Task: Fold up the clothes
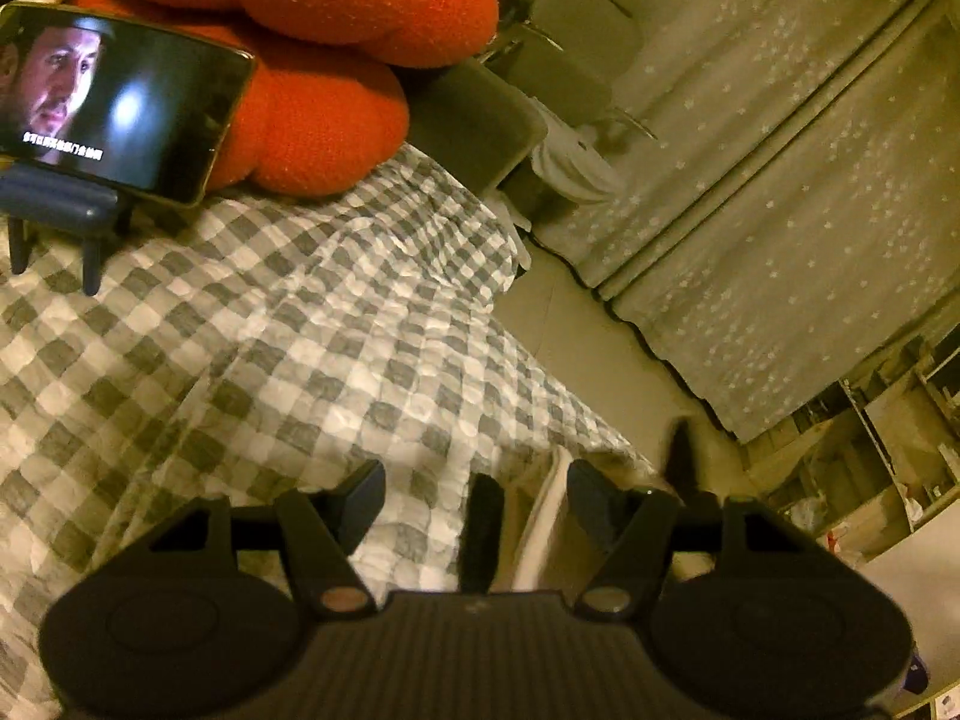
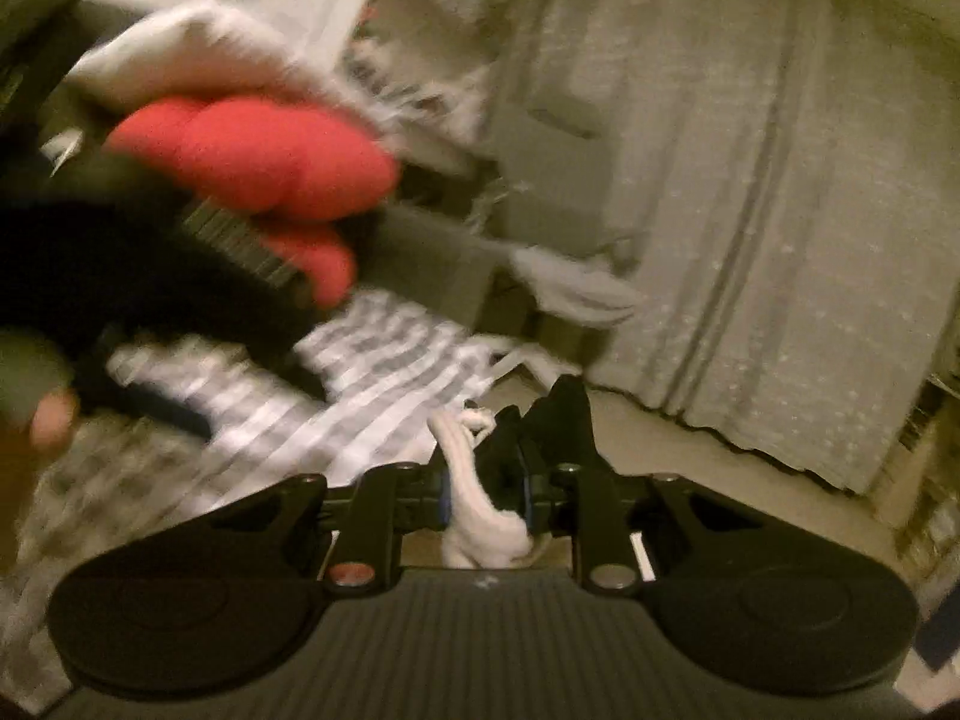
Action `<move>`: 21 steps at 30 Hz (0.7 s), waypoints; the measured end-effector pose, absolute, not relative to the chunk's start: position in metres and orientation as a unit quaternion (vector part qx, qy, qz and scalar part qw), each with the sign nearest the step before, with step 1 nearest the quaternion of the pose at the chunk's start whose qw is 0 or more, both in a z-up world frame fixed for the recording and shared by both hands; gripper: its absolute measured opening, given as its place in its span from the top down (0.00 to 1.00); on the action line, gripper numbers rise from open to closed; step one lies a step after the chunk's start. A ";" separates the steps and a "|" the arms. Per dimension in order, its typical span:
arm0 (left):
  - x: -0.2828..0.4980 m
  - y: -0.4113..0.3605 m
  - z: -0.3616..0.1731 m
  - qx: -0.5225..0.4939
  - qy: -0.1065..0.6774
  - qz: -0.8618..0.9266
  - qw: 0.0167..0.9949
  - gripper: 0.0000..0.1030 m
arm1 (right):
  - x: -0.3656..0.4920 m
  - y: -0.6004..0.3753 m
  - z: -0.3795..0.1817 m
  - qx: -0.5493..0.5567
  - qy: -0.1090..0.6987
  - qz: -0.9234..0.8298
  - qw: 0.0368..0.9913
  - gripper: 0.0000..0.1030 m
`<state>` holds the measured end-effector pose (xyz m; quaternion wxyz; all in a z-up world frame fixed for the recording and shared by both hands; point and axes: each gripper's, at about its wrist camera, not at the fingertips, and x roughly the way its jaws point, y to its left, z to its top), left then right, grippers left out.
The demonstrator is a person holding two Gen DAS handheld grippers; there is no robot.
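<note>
Ahead of the left claw, a bed under a grey-and-white checked cover; beyond it and to the right, pale dotted curtains; far ahead on the left, an orange knitted cushion, with a phone propped on a dark stand just before it; left claw spread open, gripping nothing; right claw closed on a bunched white garment, pinched between its fingers and trailing back toward the camera; much blurred there.
</note>
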<state>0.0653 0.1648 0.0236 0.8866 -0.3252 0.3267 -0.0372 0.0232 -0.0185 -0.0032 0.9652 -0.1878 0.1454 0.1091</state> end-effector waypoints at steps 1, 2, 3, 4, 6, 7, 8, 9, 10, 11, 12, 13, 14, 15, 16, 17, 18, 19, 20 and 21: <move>0.066 0.165 0.023 -0.326 0.328 -0.039 0.886 0.34 | 0.023 -0.014 -0.010 -0.200 0.156 0.117 0.960 0.78; 0.066 0.166 0.022 -0.326 0.328 -0.041 0.885 0.34 | 0.023 -0.012 -0.015 -0.211 0.165 0.124 0.956 0.78; 0.066 0.166 0.022 -0.327 0.329 -0.042 0.885 0.34 | 0.022 -0.011 -0.018 -0.217 0.167 0.125 0.954 0.78; 0.066 0.167 0.021 -0.327 0.330 -0.044 0.884 0.34 | 0.020 -0.011 -0.021 -0.222 0.169 0.127 0.952 0.78; 0.067 0.167 0.020 -0.330 0.332 -0.049 0.883 0.34 | 0.015 -0.013 -0.021 -0.228 0.165 0.131 0.950 0.78; 0.068 0.166 0.019 -0.330 0.334 -0.054 0.881 0.34 | 0.013 -0.013 -0.021 -0.233 0.161 0.134 0.950 0.78; 0.069 0.165 0.019 -0.330 0.336 -0.059 0.880 0.34 | 0.013 -0.014 -0.022 -0.236 0.160 0.137 0.949 0.78; 0.070 0.164 0.019 -0.329 0.337 -0.064 0.880 0.34 | 0.012 -0.015 -0.023 -0.239 0.158 0.140 0.948 0.78; 0.070 0.161 0.019 -0.323 0.338 -0.069 0.881 0.33 | 0.011 -0.016 -0.024 -0.243 0.157 0.142 0.947 0.78; 0.071 0.158 0.019 -0.318 0.339 -0.074 0.882 0.33 | 0.012 -0.016 -0.026 -0.247 0.159 0.146 0.945 0.77; 0.071 0.156 0.019 -0.313 0.340 -0.080 0.883 0.33 | 0.014 -0.014 -0.029 -0.253 0.167 0.151 0.941 0.77; 0.071 0.154 0.019 -0.311 0.340 -0.087 0.883 0.33 | 0.016 -0.011 -0.033 -0.263 0.173 0.157 0.936 0.76; 0.072 0.152 0.019 -0.311 0.340 -0.094 0.882 0.33 | 0.015 -0.008 -0.035 -0.278 0.173 0.161 0.931 0.72; 0.072 0.151 0.019 -0.312 0.340 -0.098 0.882 0.33 | 0.013 -0.007 -0.033 -0.284 0.172 0.162 0.929 0.71; 0.072 0.151 0.018 -0.313 0.340 -0.102 0.881 0.33 | 0.012 -0.009 -0.027 -0.276 0.177 0.168 0.930 0.68; 0.072 0.151 0.018 -0.313 0.339 -0.104 0.881 0.33 | 0.011 -0.011 -0.022 -0.269 0.182 0.174 0.930 0.64; 0.072 0.151 0.018 -0.314 0.339 -0.105 0.881 0.33 | 0.009 -0.015 -0.014 -0.258 0.185 0.184 0.930 0.61; 0.072 0.151 0.018 -0.316 0.339 -0.106 0.880 0.33 | 0.005 -0.021 -0.004 -0.237 0.185 0.204 0.932 0.52; 0.073 0.151 0.018 -0.319 0.341 -0.110 0.878 0.33 | 0.000 -0.027 0.006 -0.218 0.183 0.227 0.931 0.41; 0.074 0.151 0.018 -0.321 0.343 -0.114 0.876 0.34 | -0.005 -0.034 0.015 -0.208 0.177 0.251 0.929 0.38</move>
